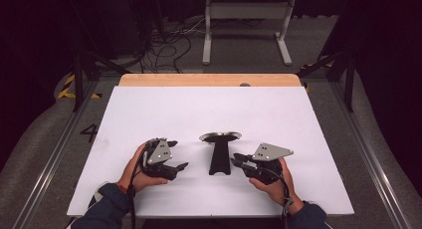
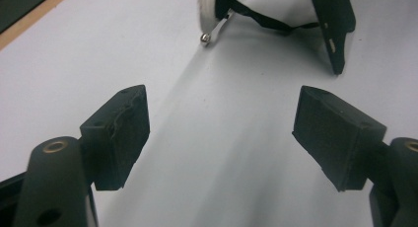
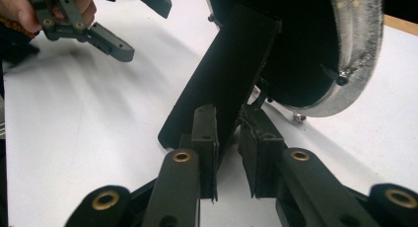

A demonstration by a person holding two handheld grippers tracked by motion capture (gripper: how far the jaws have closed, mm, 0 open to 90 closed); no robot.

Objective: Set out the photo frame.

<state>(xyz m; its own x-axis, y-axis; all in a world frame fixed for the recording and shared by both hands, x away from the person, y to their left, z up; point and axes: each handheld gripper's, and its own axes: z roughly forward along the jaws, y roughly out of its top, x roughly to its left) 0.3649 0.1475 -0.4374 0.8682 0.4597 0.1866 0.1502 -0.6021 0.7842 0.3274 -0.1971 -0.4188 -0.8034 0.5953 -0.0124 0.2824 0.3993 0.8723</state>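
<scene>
The white tabletop (image 1: pixel 149 114) carries one thing: a black stand (image 1: pixel 219 157) with a flat tapering upright and a round, silver-rimmed dish (image 1: pixel 220 136) on top, holding nothing that shows. It stands near the middle of the near edge. The right tool (image 3: pixel 227 153) pinches the upright's lower edge between its pads. The left tool (image 2: pixel 222 138) is spread, nothing between its pads, just left of the stand.

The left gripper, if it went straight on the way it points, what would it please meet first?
Most likely the black stand with the metal dish; the left gripper is open, with bare white table ahead until then.
</scene>
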